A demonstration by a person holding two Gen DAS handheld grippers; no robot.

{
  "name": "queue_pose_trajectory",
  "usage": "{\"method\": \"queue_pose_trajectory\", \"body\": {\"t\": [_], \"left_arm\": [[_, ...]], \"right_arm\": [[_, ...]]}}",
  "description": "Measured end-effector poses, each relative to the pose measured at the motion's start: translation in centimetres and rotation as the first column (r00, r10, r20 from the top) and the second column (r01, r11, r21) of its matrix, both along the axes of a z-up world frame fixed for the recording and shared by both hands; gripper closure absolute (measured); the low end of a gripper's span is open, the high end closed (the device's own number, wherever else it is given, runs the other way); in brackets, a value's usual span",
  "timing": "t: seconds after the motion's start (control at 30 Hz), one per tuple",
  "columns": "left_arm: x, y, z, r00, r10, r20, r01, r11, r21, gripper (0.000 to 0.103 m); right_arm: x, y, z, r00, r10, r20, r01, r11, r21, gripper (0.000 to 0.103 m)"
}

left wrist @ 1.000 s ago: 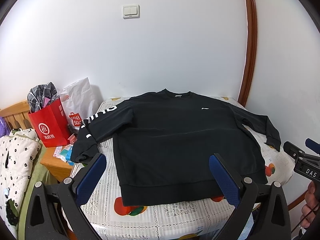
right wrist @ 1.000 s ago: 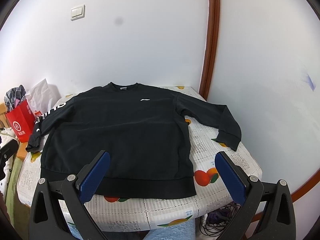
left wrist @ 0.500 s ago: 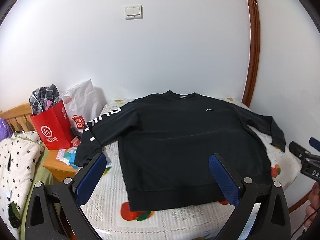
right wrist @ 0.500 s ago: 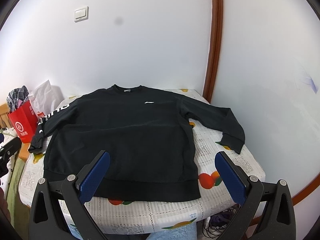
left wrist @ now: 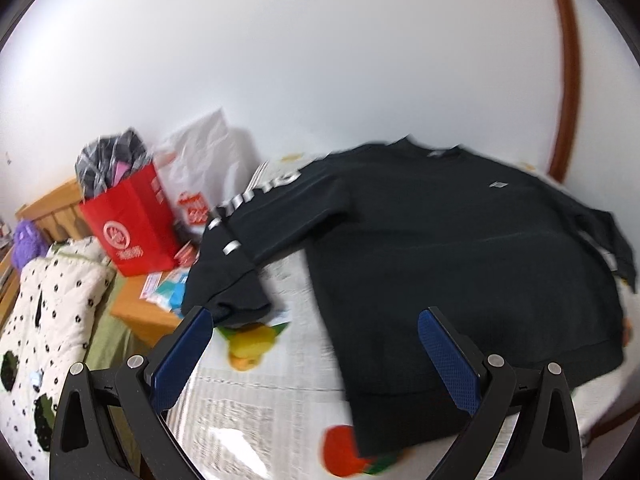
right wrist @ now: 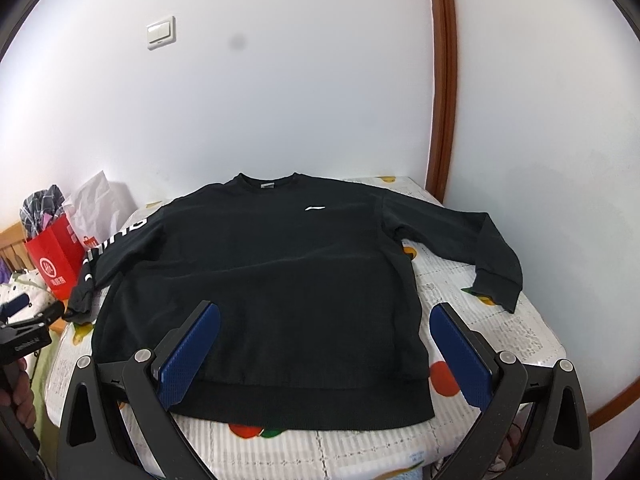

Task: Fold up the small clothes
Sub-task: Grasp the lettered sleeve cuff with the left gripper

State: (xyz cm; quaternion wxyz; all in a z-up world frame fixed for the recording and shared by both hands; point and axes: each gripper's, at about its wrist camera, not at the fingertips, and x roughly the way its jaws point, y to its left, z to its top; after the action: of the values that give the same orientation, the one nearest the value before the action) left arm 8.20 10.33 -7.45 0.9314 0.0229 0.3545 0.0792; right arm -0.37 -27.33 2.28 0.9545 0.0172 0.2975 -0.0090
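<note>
A black sweatshirt (right wrist: 276, 280) lies flat and face up on a fruit-print cloth, collar toward the wall, both sleeves spread out. In the left wrist view the sweatshirt (left wrist: 460, 256) fills the right half, and its lettered left sleeve cuff (left wrist: 228, 300) hangs at the table's left edge. My left gripper (left wrist: 316, 354) is open above the cloth, just short of that cuff and the hem. My right gripper (right wrist: 324, 354) is open over the lower middle of the sweatshirt, holding nothing. The left gripper's body (right wrist: 24, 332) and a hand show at the far left of the right wrist view.
A red paper bag (left wrist: 128, 224) stuffed with cloth and a white plastic bag (left wrist: 204, 176) stand left of the table on a wooden stand (left wrist: 140, 312). A spotted quilt (left wrist: 44, 320) lies lower left. A white wall and a brown door frame (right wrist: 442, 80) bound the back.
My left gripper has swung left and closer, toward the lettered sleeve cuff; its view is motion-blurred. My right gripper has edged slightly forward over the hem. Both stay open.
</note>
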Motion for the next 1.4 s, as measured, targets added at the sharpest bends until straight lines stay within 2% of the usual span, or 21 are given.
{"method": "queue_pose_trajectory", "body": {"t": [0.07,0.2,0.37,0.47,0.53,0.6,0.67,0.7,0.73,0.77,0.8,0.83,0.87,0.93,1.13,1.4], "left_arm": [[0.9,1.3,-1.5,1.000,0.014,-0.025,-0.014,1.000,-0.009,0.000],[2.2,3.6,-3.7,0.999,0.041,-0.022,-0.041,0.999,-0.003,0.001],[4.3,6.3,-6.1,0.998,0.037,-0.057,-0.041,0.997,-0.067,0.001],[5.6,7.2,-7.8,0.995,0.056,-0.084,-0.062,0.995,-0.075,0.001],[6.5,7.2,-8.8,0.992,0.073,-0.103,-0.079,0.996,-0.049,0.002],[7.3,7.1,-9.6,0.989,0.099,-0.106,-0.099,0.995,0.007,0.006],[8.0,7.3,-9.8,0.986,0.116,-0.121,-0.115,0.993,0.023,0.015],[8.3,7.5,-9.8,0.983,0.136,-0.124,-0.133,0.991,0.032,0.023],[8.5,7.8,-9.7,0.980,0.153,-0.128,-0.149,0.988,0.041,0.038],[8.7,8.0,-9.7,0.981,0.148,-0.129,-0.145,0.989,0.030,0.047],[8.8,8.2,-9.6,0.982,0.130,-0.134,-0.132,0.991,-0.004,0.065],[8.9,8.3,-9.5,0.982,0.134,-0.134,-0.138,0.990,-0.018,0.079],[8.9,8.3,-9.2,0.981,0.141,-0.130,-0.144,0.989,-0.015,0.085],[9.2,7.9,-8.7,0.983,0.130,-0.128,-0.131,0.991,-0.002,0.088],[9.9,5.7,-5.4,0.992,0.094,-0.080,-0.097,0.995,-0.032,0.089],[13.0,-1.3,0.0,0.998,-0.056,-0.014,0.054,0.994,-0.096,0.090]], "right_arm": [[1.0,-0.1,-0.8,1.000,-0.002,-0.016,0.002,1.000,0.014,0.000],[3.4,0.1,-2.6,0.998,-0.004,-0.060,0.005,1.000,0.029,0.000],[6.4,1.2,-5.0,0.991,-0.010,-0.131,0.011,1.000,0.006,0.000],[8.2,2.2,-6.3,0.986,0.001,-0.165,-0.002,1.000,-0.006,0.000],[9.1,3.0,-7.2,0.983,0.012,-0.184,-0.015,1.000,-0.013,0.000],[10.0,4.1,-8.0,0.977,0.032,-0.209,-0.038,0.999,-0.027,0.000],[10.8,5.1,-8.8,0.972,0.048,-0.228,-0.061,0.997,-0.051,0.000],[11.2,5.4,-9.0,0.971,0.052,-0.234,-0.068,0.996,-0.060,0.000],[11.5,5.8,-9.4,0.969,0.056,-0.242,-0.075,0.995,-0.069,0.000],[11.7,6.1,-9.6,0.967,0.060,-0.249,-0.080,0.994,-0.073,0.000],[12.0,6.3,-10.0,0.964,0.065,-0.258,-0.087,0.993,-0.074,0.000],[12.2,6.5,-10.1,0.963,0.067,-0.263,-0.090,0.993,-0.074,0.000],[12.4,6.6,-10.3,0.961,0.069,-0.267,-0.092,0.993,-0.074,0.000],[12.7,6.6,-10.5,0.960,0.071,-0.270,-0.094,0.993,-0.074,0.000],[13.0,5.4,-10.4,0.962,0.079,-0.263,-0.094,0.994,-0.047,0.000],[13.1,2.0,-9.2,0.970,0.070,-0.233,-0.072,0.997,-0.001,0.000]]}}
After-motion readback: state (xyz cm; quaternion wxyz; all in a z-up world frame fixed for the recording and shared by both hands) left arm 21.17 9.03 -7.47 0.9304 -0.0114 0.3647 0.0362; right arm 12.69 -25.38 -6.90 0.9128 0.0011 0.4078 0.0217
